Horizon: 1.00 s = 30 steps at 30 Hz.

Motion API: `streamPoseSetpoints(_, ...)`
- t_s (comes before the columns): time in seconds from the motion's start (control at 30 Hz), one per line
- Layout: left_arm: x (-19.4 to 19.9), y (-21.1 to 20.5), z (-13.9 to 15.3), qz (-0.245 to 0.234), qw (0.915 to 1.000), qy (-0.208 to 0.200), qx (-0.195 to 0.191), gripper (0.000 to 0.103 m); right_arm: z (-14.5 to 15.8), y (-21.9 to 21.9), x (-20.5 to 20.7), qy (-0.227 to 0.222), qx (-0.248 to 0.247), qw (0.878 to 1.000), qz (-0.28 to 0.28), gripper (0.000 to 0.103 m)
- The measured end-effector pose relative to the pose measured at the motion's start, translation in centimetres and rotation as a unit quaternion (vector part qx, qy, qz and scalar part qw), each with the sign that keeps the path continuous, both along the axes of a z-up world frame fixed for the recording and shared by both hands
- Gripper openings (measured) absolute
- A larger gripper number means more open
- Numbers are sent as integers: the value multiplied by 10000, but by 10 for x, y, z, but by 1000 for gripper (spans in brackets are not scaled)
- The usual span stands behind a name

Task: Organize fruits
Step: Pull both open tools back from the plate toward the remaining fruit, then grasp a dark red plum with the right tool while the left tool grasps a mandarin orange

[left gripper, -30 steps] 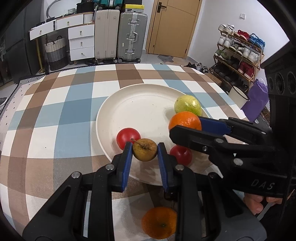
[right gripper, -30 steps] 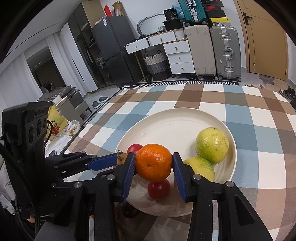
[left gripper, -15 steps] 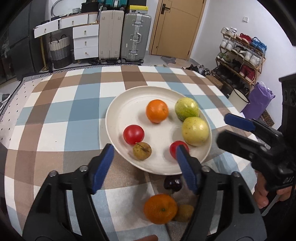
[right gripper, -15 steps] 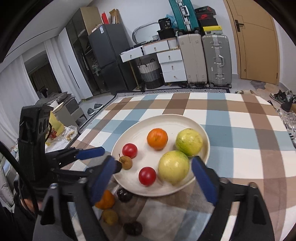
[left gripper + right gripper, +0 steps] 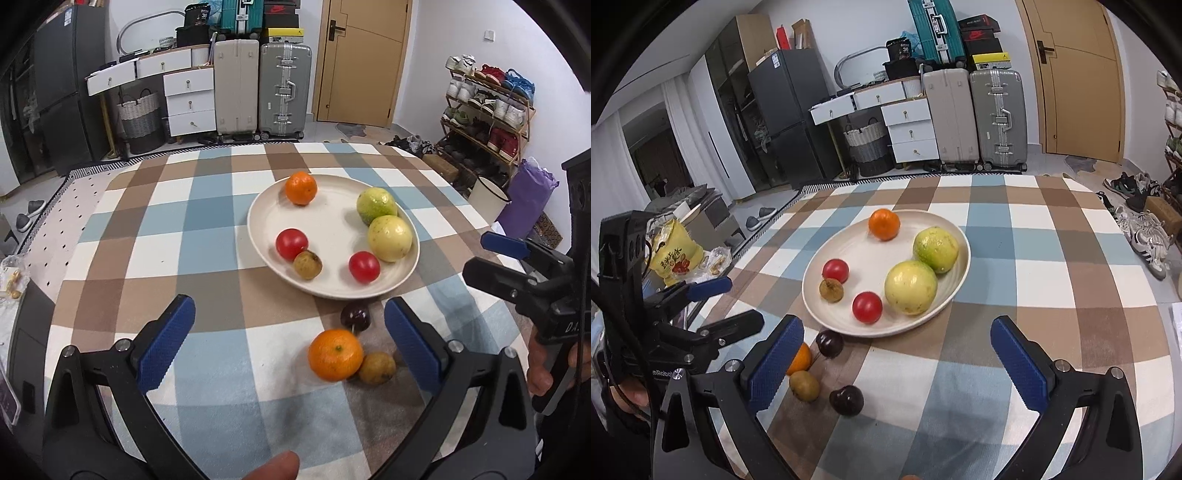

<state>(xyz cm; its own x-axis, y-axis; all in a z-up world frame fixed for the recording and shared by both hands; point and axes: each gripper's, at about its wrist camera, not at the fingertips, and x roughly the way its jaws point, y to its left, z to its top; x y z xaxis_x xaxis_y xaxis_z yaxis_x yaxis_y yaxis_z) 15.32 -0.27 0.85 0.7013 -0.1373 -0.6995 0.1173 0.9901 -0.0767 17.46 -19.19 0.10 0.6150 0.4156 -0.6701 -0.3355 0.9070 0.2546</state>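
Observation:
A white plate (image 5: 325, 225) (image 5: 871, 254) on the checked cloth holds an orange (image 5: 301, 188) (image 5: 884, 224), two green-yellow fruits (image 5: 389, 239) (image 5: 911, 287), two red fruits (image 5: 291, 243) (image 5: 867, 307) and a small brown fruit (image 5: 307, 264) (image 5: 831, 290). On the cloth in front of the plate lie another orange (image 5: 335, 354) (image 5: 800, 359), a brown fruit (image 5: 376, 367) (image 5: 804, 385) and dark plums (image 5: 355, 316) (image 5: 846, 400). My left gripper (image 5: 290, 347) is open and empty above the cloth. My right gripper (image 5: 897, 365) is open and empty, near the loose fruit.
The table's left edge drops to a floor with slippers (image 5: 29, 214). Suitcases (image 5: 258, 85) and drawers stand behind the table, a shoe rack (image 5: 487, 110) to the right. A yellow bag (image 5: 674, 254) sits left of the table.
Both grippers let go of their fruit: the small brown fruit and the orange now lie on the plate. Both grippers opened wide and drew back toward me.

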Motion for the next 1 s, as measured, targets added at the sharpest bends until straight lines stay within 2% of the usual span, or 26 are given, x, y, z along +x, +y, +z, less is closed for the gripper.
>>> streamPoseSetpoints(0.23, -13, 7, -6, 86, 9998, 102, 122, 102, -8, 9, -15, 206, -199, 9996, 86, 103)
streamPoseSetpoints(0.33, -15, 8, -10, 77, 9998, 148, 62, 102, -13, 8, -20, 300, -221, 9993, 93, 103)
streamPoseSetpoints(0.53, -11, 3, -20, 39, 9996, 250, 144, 102, -22, 10, -26, 500, -298, 9981, 179, 103)
streamPoseSetpoints(1.0, 0, -1, -47, -72, 9980, 634, 32, 102, -48, 28, -25, 780, -699, 9938, 364, 103)
